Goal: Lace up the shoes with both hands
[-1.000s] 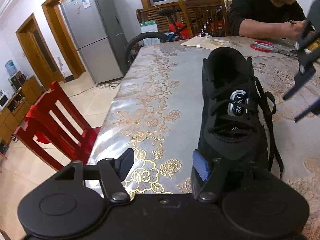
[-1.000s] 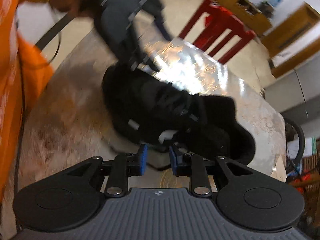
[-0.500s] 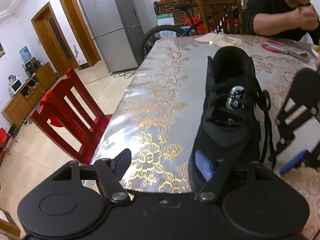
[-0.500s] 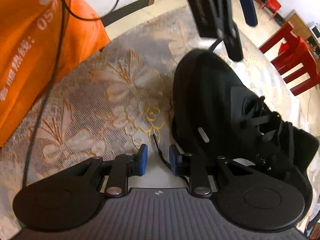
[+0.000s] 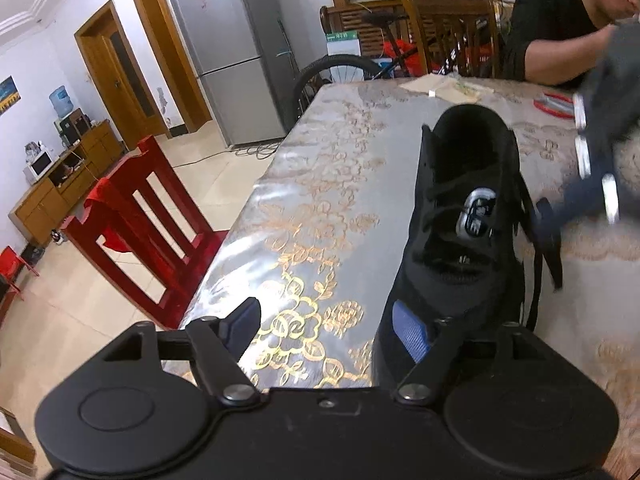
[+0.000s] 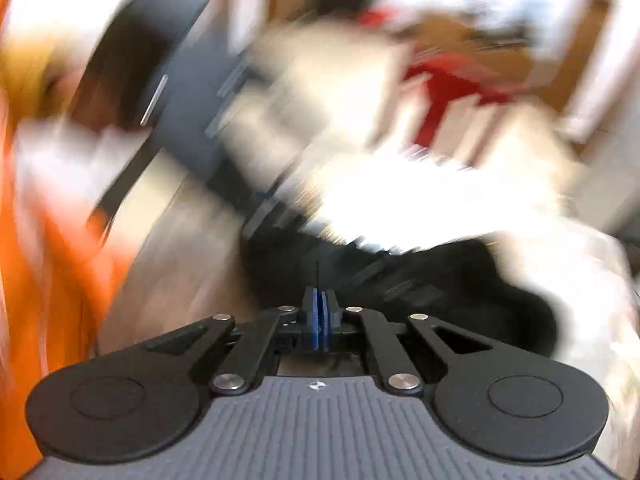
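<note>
Black shoe [image 5: 460, 272] upright on the floral table [image 5: 320, 184], right of centre in the left wrist view, toe toward the camera, tongue and upper eyelets loosely threaded. Left gripper [image 5: 326, 312] at the lower edge, fingers spread wide and gripping nothing, 1 blue pad over the toe, contact not clear, the other over bare tablecloth. Right gripper [image 6: 319, 300] with pads pressed together on what appears to be the thin black lace [image 6: 317, 272] end, poking up at lower centre of the heavily blurred right wrist view. Likely hazards, as judged:
- slipping of the slim lace tip out of the pinch during a fast pull;
- dragging or tipping of the shoe, unclamped by the open left fingers;
- snagging of the slack lace along the shoe's right side;
- missing the eyelet for want of a steady view.
</note>
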{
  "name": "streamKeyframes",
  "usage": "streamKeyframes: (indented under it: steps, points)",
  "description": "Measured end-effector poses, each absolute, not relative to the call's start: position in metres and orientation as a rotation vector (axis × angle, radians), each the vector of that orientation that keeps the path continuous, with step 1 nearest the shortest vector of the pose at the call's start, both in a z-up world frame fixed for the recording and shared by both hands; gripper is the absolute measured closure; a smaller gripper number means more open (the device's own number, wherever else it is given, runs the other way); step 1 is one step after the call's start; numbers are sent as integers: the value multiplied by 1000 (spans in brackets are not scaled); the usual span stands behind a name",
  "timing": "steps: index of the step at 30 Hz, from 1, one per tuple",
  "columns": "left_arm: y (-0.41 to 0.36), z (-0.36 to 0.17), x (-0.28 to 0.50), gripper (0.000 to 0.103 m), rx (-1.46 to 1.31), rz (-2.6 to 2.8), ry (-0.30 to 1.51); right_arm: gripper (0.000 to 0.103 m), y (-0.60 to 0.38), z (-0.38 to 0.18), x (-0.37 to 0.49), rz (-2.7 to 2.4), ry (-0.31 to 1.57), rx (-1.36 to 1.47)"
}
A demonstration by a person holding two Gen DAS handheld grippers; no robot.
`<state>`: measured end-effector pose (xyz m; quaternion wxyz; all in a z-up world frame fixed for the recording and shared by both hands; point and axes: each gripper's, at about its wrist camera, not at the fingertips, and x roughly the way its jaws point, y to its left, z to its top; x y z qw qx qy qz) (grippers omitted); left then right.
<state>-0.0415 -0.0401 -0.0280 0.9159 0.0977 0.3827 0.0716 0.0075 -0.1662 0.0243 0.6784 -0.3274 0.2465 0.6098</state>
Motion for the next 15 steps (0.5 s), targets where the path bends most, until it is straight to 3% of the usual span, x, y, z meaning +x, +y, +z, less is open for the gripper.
streamKeyframes:
  steps: [6, 15]
  points:
    - [-58, -23, -23, 33, 240, 91, 734, 100, -165, 16, 29, 1229, 393, -881]
    - [-70, -19, 2, 33, 236, 49, 656, 100, -154, 18, 48, 1297, 422, -1046]
